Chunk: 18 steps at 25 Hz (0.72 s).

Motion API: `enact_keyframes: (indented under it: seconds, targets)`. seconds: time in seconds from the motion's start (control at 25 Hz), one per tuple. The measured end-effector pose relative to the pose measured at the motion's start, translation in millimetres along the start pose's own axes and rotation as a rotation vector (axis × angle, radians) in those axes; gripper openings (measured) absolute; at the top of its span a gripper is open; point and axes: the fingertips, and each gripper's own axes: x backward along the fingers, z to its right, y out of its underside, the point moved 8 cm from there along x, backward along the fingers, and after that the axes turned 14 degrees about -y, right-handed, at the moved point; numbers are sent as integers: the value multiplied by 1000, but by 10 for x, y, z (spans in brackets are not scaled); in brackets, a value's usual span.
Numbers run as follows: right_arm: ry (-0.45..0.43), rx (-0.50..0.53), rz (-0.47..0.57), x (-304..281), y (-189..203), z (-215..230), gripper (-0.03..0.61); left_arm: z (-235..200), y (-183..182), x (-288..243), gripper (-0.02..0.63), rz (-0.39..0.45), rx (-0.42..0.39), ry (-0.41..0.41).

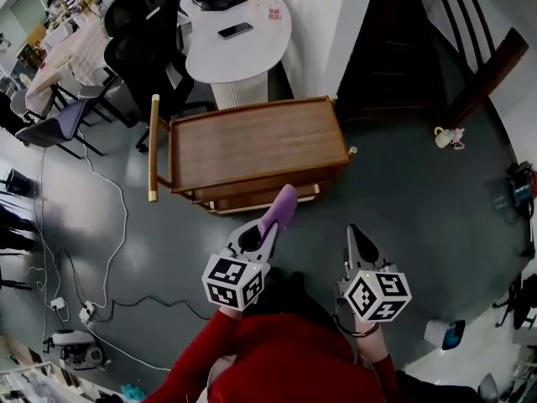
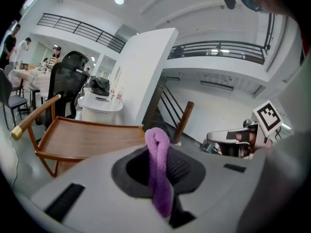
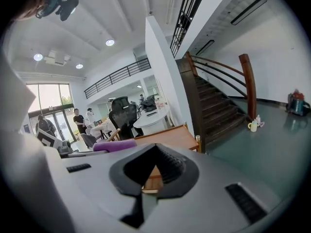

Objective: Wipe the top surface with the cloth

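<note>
near the cart (image 1: 252, 145), left hand-held gripper (image 1: 267, 229) pinches cloth (image 1: 281, 206) (right hand-held gripper (image 1: 354, 232) closed).

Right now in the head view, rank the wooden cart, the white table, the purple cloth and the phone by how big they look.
Largest to smallest:
wooden cart
white table
purple cloth
phone
The cloth is nearer the camera, which flatters it.

The cart top (image 1: 256, 141) is bare, so I can slide across. Its handle (image 1: 153, 149) sticks up on the left. A white table (image 1: 252, 50) stands just behind it, a wall (image 1: 310, 23) at its right corner.
</note>
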Motion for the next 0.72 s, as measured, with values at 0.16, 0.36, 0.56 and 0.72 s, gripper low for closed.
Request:
enact_keyframes:
  seconds: [0.16,0.36,0.56,0.72]
  targets:
    - [10,-30,-46,-55,85,95,3,-24,82,-96,48,-39,10,-4]
    - [39,-92,-108,-141,378,460,3,93,221,-495,48,-62,-29,52]
    - [56,-119,-113,-407,1213,1172,3,208,799,-1177,48,-3,-27,139]
    - [45,-115,-70,-802,2080,1813,3,132,1442,-1700,48,76,-47,214]
